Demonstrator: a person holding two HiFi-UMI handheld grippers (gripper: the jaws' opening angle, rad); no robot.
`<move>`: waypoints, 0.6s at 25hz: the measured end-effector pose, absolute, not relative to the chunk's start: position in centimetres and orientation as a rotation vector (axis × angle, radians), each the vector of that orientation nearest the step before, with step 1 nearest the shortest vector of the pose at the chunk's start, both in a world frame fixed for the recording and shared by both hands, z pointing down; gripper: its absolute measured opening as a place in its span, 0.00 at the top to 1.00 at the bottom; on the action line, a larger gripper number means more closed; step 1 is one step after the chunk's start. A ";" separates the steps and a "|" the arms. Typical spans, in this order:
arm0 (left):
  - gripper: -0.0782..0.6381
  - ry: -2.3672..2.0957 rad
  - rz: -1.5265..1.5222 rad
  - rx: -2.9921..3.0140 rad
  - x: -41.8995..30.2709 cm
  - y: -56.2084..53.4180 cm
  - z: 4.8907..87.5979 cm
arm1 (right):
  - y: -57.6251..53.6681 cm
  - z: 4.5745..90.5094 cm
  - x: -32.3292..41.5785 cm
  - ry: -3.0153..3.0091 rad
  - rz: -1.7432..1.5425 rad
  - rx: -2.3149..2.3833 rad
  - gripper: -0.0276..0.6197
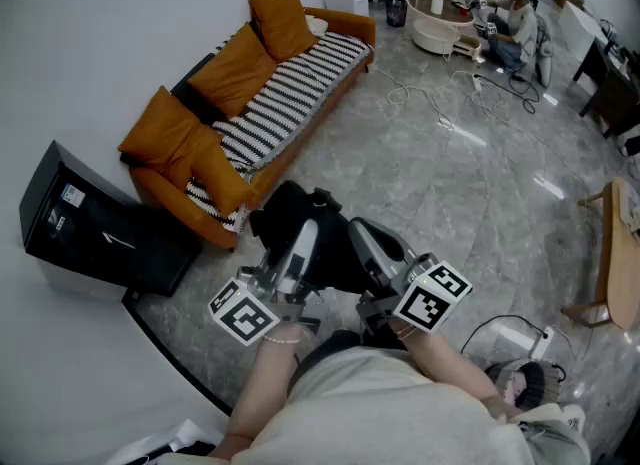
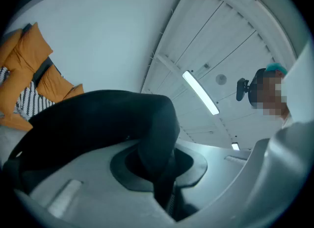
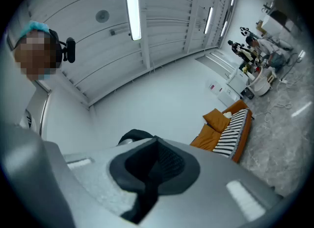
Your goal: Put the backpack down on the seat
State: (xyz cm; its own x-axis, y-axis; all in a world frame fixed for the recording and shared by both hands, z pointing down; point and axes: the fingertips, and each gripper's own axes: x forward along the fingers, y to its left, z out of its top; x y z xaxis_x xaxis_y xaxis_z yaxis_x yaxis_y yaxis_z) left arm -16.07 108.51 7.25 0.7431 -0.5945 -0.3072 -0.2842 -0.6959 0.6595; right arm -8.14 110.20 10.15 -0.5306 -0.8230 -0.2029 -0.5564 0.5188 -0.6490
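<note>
The black backpack [image 1: 310, 238] hangs in front of me above the grey floor, a short way from the near end of the orange sofa. Its striped seat [image 1: 300, 88] carries orange cushions [image 1: 235, 73]. My left gripper [image 1: 298, 253] is shut on a thick black fold of the backpack [image 2: 103, 119], which fills the gap between its jaws [image 2: 157, 173]. My right gripper [image 1: 378, 251] is shut on a thin black strap of the backpack [image 3: 147, 185]. The sofa [image 3: 230, 126] shows far off in the right gripper view.
A black case [image 1: 90, 223] leans on the wall left of the sofa. Cables [image 1: 450, 103] lie on the marble floor beyond. A person [image 1: 510, 23] sits at the back by a round white table [image 1: 440, 28]. A wooden table [image 1: 612, 253] stands at the right edge.
</note>
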 end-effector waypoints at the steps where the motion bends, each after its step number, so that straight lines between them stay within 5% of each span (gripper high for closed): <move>1: 0.81 -0.668 -0.693 2.352 -16.2 108.8 7.0 | 110.5 10.1 -8.0 2.269 -0.714 -1.128 0.95; 15: 0.81 -0.714 -0.707 2.364 -16.8 110.6 6.7 | 111.4 8.8 -5.6 2.207 -0.665 -1.197 0.95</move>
